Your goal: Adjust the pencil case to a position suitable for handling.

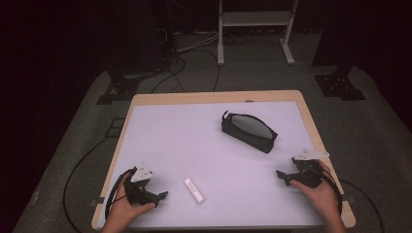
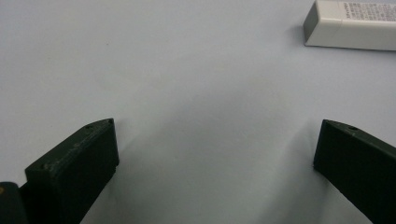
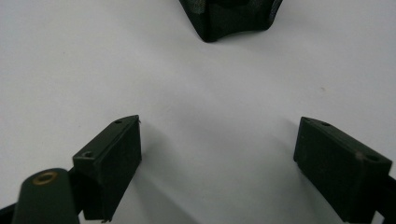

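Left gripper view: white eraser cut off top-right.

White eraser: small, oblong, in a printed sleeve; lies flat near the table's front edge, slanted.
Black pencil case: soft, with a grey mesh panel; lies mid-table, well apart from the eraser.

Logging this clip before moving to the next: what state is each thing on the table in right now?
Pencil case: lying on its side, apparently open along the top, untouched.
White eraser: flat on the table, untouched.
Left gripper: open, holding nothing.
Right gripper: open, holding nothing.
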Demonstrator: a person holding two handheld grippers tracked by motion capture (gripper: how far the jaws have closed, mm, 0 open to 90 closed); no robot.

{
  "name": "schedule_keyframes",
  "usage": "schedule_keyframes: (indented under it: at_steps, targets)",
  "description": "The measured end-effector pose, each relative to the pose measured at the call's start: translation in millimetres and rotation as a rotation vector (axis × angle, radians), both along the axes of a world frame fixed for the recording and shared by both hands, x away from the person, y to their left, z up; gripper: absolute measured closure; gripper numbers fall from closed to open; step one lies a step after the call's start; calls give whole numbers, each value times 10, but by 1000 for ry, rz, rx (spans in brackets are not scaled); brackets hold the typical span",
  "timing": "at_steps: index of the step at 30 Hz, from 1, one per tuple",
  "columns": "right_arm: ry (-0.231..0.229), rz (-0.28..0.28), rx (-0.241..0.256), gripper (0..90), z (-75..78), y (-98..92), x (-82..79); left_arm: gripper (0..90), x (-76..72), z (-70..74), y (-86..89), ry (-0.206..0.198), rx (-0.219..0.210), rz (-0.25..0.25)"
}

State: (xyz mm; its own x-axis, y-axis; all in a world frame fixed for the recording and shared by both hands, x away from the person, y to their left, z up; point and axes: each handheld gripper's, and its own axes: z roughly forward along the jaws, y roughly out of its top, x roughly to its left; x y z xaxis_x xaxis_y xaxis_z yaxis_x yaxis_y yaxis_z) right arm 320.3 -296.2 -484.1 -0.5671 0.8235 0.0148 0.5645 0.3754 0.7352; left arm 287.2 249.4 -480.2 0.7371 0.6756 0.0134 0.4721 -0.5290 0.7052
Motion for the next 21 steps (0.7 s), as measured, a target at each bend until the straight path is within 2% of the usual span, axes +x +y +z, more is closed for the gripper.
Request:
schedule_keyframes:
  at_steps: [8, 12, 14, 21]
  targets:
    - [-3, 0, -1, 150, 2, -1, -2, 0, 1, -1, 2, 0, -1, 1]
    - [-8, -13, 4, 206, 9, -11, -11, 0, 0, -2, 1, 0, -2, 1]
    - [-13, -14, 6, 304, 27, -18, -26, 0, 0, -2, 2, 0, -2, 1]
    - [-29, -6, 46, 356, 114, -24, -30, 0, -1, -2, 2, -1, -2, 1]
